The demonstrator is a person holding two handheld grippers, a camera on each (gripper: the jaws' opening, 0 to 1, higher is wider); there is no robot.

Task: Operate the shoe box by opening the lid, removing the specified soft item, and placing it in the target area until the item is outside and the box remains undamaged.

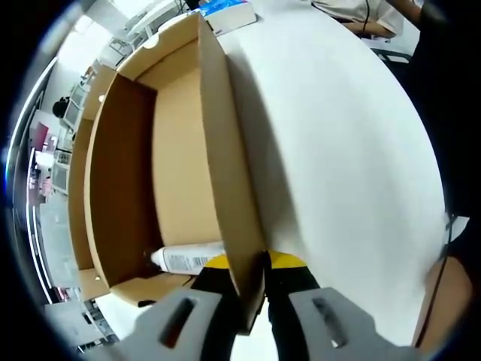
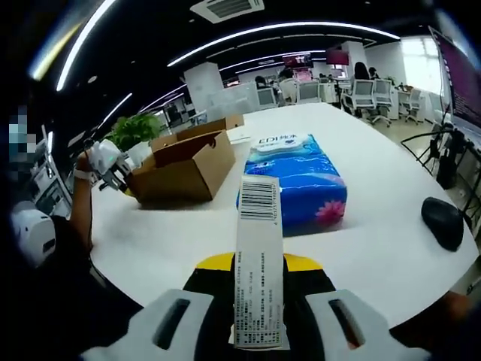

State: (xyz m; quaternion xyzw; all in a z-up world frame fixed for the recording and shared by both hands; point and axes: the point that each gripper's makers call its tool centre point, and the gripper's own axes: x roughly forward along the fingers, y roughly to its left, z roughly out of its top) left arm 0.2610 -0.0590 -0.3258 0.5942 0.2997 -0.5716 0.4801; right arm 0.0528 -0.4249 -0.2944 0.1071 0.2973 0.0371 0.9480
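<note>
Left gripper view looks along the left hand-held gripper (image 1: 254,289), whose jaws are clenched on the near end of the shoe box (image 1: 150,165) side wall, one jaw inside and one outside. That pinch looks meant to steady the open cardboard box on the white table (image 1: 338,150) without crushing it. Inside the box, just beside the inner jaw, a white tube (image 1: 184,259) with printed text lies on the floor at the near end. Past the far end of the box a blue pack (image 1: 225,11) sits on the table.

Right gripper view looks along the right hand-held gripper (image 2: 259,301), which grasps a long white printed carton (image 2: 259,256) with a barcode, held out between its jaws above the table (image 2: 361,241). Whether this carton counts as the specified soft item I cannot tell. From this side the shoe box (image 2: 184,169) shows well beyond the carton, open, with the left hand-held gripper (image 2: 113,177) at its near corner, which the left view cannot show from outside. To the right of the box lies a blue tissue pack (image 2: 297,180), and further right a black mouse (image 2: 445,222). The carton is already outside the box, so the placing step seems at hand.
</note>
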